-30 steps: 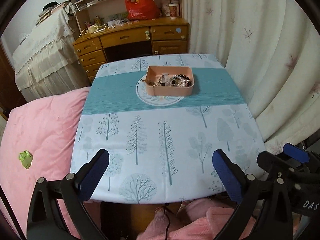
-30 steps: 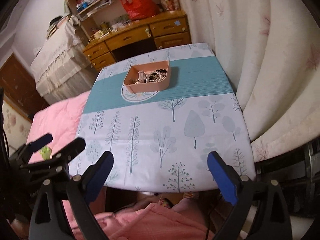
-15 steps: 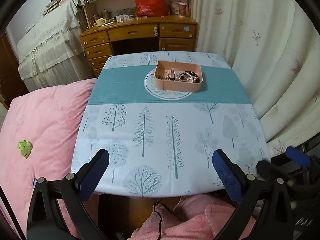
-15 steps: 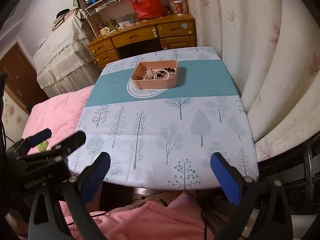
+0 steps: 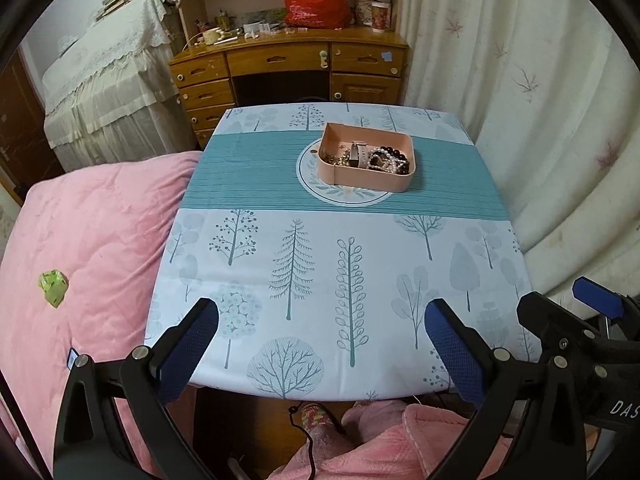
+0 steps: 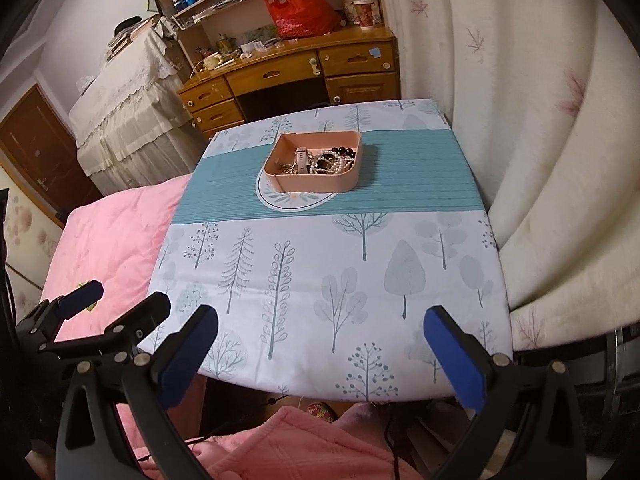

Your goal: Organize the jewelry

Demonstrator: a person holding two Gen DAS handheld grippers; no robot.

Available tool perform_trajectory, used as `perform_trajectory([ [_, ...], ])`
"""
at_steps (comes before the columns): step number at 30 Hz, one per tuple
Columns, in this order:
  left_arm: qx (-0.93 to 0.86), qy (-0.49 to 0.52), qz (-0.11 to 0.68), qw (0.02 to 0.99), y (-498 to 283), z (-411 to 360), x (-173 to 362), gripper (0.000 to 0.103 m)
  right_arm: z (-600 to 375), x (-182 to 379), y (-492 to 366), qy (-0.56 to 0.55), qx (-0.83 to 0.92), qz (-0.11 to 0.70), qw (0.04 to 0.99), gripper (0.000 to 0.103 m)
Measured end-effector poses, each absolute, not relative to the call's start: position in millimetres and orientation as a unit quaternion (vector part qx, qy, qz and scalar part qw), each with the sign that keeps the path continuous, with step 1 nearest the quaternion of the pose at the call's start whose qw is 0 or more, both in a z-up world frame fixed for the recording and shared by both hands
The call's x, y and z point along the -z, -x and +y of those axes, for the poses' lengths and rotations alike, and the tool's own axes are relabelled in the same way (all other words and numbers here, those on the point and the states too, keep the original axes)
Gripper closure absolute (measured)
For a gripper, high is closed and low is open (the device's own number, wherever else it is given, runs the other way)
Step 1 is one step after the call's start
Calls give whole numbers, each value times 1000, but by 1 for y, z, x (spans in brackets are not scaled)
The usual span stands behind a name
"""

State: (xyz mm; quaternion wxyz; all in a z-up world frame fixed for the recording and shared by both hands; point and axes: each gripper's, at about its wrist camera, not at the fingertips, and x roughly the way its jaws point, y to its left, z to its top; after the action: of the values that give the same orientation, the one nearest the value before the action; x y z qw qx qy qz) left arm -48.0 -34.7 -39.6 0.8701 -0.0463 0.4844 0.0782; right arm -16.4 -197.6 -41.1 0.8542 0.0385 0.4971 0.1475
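Note:
A pink tray [image 5: 372,179] stands on the teal band of the tablecloth at the table's far side, also in the right wrist view [image 6: 320,182]. It holds tangled jewelry: a pearl and dark bead bracelet [image 5: 388,160], a watch strap [image 5: 357,155] and small chains. My left gripper [image 5: 320,344] is open and empty above the table's near edge. My right gripper [image 6: 320,344] is open and empty too, at the near edge. Each gripper shows at the side of the other's view.
The table [image 5: 320,272] has a tree-print cloth. A pink quilted bed [image 5: 80,240] lies on the left, white curtains [image 5: 540,120] hang on the right, and a wooden desk [image 5: 288,64] stands behind the table.
Both grippers have shifted slightly, so the table and tray sit a little differently in view. Both stay open and empty.

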Motion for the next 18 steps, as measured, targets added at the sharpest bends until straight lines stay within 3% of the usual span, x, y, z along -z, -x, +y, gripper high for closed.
perform_trajectory([
  [18,-87,62,492,864,26,-43,47,1,-204,47,-7,-14,-160,506,847,0],
])
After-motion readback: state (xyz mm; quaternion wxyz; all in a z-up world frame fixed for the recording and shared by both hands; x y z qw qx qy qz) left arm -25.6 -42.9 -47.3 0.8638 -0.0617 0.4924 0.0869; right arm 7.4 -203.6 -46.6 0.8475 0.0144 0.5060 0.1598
